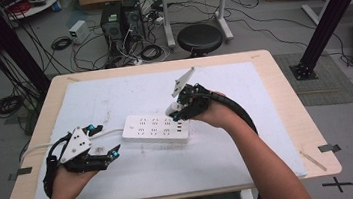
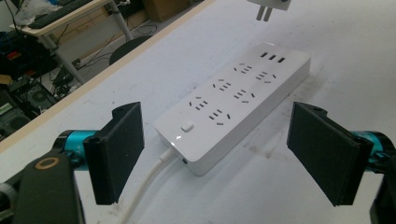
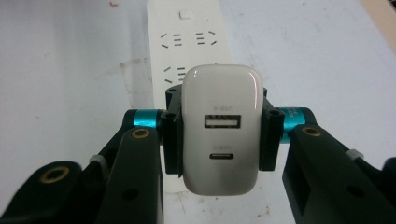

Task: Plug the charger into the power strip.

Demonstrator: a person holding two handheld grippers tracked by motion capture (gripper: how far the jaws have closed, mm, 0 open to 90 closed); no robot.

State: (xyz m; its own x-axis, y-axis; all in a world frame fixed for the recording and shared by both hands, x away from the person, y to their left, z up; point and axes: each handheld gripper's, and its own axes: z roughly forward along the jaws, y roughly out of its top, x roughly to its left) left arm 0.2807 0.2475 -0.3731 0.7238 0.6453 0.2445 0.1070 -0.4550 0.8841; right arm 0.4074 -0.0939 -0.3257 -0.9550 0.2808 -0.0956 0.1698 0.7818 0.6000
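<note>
- High view: a white power strip (image 1: 155,128) lies on the white mat (image 1: 249,141) covering the desk (image 1: 285,97). The right tongs (image 1: 178,108) hover just above the strip's end farthest from its cord, clamped on a small white USB charger (image 1: 173,110). The left tongs (image 1: 113,154) rest near the strip's cord end, not touching it.
- Left gripper view: the left tongs (image 2: 215,154) stand wide apart with nothing between them, straddling the strip's (image 2: 233,102) cord end without contact. The charger's (image 2: 270,5) two prongs hang in the air above the strip's far end.
- Right gripper view: the right tongs (image 3: 219,133) are closed on the charger's (image 3: 220,130) sides, its USB-A and USB-C ports facing the camera, the strip (image 3: 182,42) beyond it.
- Judgement: the step in hand looks like plugging in the charger. Next, its prongs need lining up with a two-slot socket and a straight push down, perhaps with the left tongs steadying the strip.
</note>
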